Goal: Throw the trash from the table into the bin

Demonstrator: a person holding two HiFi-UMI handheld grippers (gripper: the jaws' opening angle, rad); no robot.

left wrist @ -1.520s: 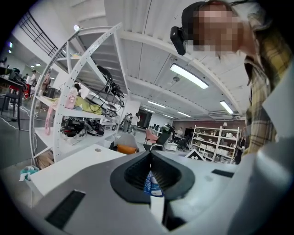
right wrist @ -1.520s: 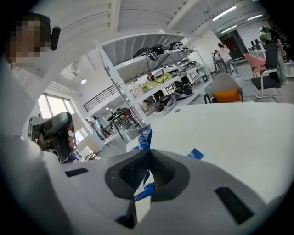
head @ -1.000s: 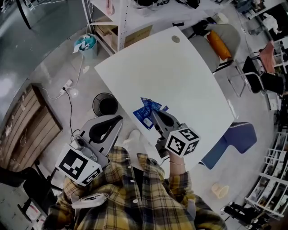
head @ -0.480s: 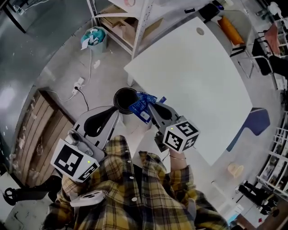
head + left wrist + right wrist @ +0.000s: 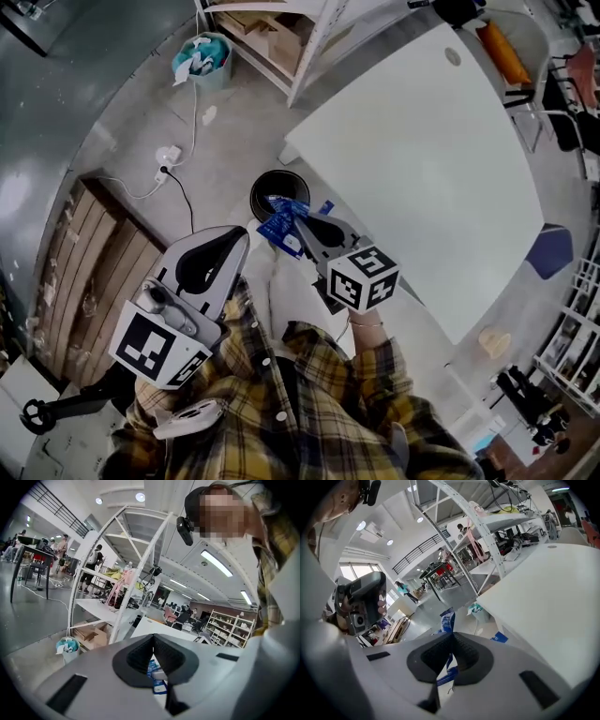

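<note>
The grey floor (image 5: 112, 103) fills most of the head view below you. The white table (image 5: 431, 159) runs across its upper right, and its top is bare. Past the table's far corner stands a white shelving rack (image 5: 302, 33), and flat on the floor to your left lies a slatted wooden pallet (image 5: 80, 267). Your plaid shirt (image 5: 309, 412) covers the bottom of the view.

Your left gripper (image 5: 244, 234) is off the table, over the floor, with its tips pointing towards the bins. Its jaws are closed together and there is nothing pinched between them. Your right gripper (image 5: 303, 227) reaches out beside the table's near corner, its marker cube (image 5: 364, 278) turned up to the camera. Its jaws are fully closed and clamp the blue wrapper (image 5: 281, 223).

The round black bin (image 5: 265, 186) stands on the floor just beside the table corner. A smaller teal bin (image 5: 202, 58), stuffed with paper, stands well apart from it, near the rack.

The wrapper is off the table. In the head view it overlaps the black bin's near rim. In the right gripper view it sticks up past the jaw tips (image 5: 448, 617). Through the left gripper's jaws you can glimpse it too (image 5: 154, 673).

A white power strip (image 5: 167, 155) lies on the floor between the two bins.
</note>
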